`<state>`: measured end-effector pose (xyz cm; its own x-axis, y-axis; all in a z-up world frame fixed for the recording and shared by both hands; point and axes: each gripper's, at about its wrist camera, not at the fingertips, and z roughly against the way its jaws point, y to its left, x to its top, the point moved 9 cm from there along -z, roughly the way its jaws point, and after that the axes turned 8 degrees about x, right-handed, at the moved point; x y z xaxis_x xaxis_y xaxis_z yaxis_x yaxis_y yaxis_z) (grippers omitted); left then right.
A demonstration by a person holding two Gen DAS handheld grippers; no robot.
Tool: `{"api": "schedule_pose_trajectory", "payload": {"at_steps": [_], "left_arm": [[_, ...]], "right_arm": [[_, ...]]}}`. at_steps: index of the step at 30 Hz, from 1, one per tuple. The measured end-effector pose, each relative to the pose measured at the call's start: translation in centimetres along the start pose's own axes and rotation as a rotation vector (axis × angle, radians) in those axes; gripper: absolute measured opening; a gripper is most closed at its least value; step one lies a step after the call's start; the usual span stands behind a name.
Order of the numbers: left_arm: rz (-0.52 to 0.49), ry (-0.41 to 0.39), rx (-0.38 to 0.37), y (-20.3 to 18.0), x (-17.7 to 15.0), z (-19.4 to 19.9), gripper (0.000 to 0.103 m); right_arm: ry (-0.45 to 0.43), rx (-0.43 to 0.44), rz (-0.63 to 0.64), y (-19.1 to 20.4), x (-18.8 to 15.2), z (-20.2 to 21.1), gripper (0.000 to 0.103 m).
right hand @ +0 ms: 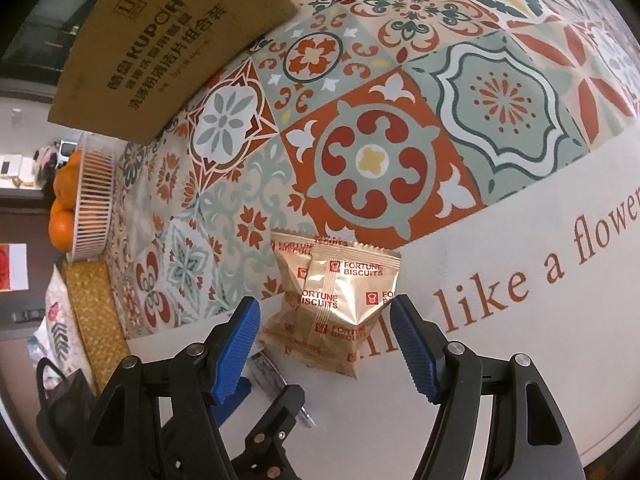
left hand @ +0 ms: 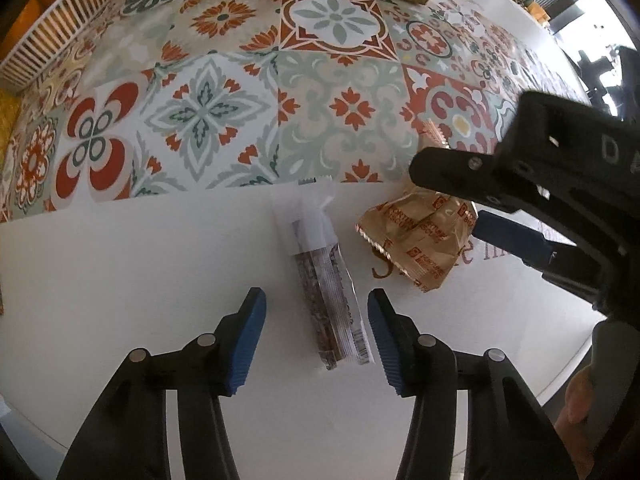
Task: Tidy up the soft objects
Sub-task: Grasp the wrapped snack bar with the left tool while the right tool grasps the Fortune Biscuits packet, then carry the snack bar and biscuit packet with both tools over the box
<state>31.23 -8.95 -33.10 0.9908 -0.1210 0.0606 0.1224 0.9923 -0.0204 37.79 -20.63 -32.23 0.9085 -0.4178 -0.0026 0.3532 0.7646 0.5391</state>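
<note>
Tablecloth (left hand: 120, 272) bears snack bar (left hand: 326, 300), biscuit packets (right hand: 344, 304), box (right hand: 160, 40).

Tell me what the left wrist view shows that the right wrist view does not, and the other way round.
Only the left wrist view shows the whole snack bar in its clear wrapper between the open left gripper, and the right gripper's outside from the side.

Only the right wrist view shows the oranges in the white basket, the print on the cardboard box, and the right gripper open around the gold Fortune Biscuits packets.

Both show the packets, the box, the basket and the patterned tablecloth.
</note>
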Motion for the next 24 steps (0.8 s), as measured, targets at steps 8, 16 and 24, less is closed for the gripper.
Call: {"api": "schedule_pose_trajectory", "payload": {"at_steps": [8,16,24], "left_arm": [[0.04,-0.038,-0.022,0.7,0.4,0.0,0.026],[0.105,-0.05,-0.072,2.7,0.3,0.5,0.021],[0.13,-0.108,-0.076,3.5,1.7,1.6,0.021]], "right_arm": [[0.02,-0.041,0.053,0.3,-0.1,-0.9,0.055],[0.008,-0.073,0.144,0.8,-0.3,-1.0,0.051],[-0.004,-0.085,0.194,1.1,-0.8,-0.8,0.05]]}}
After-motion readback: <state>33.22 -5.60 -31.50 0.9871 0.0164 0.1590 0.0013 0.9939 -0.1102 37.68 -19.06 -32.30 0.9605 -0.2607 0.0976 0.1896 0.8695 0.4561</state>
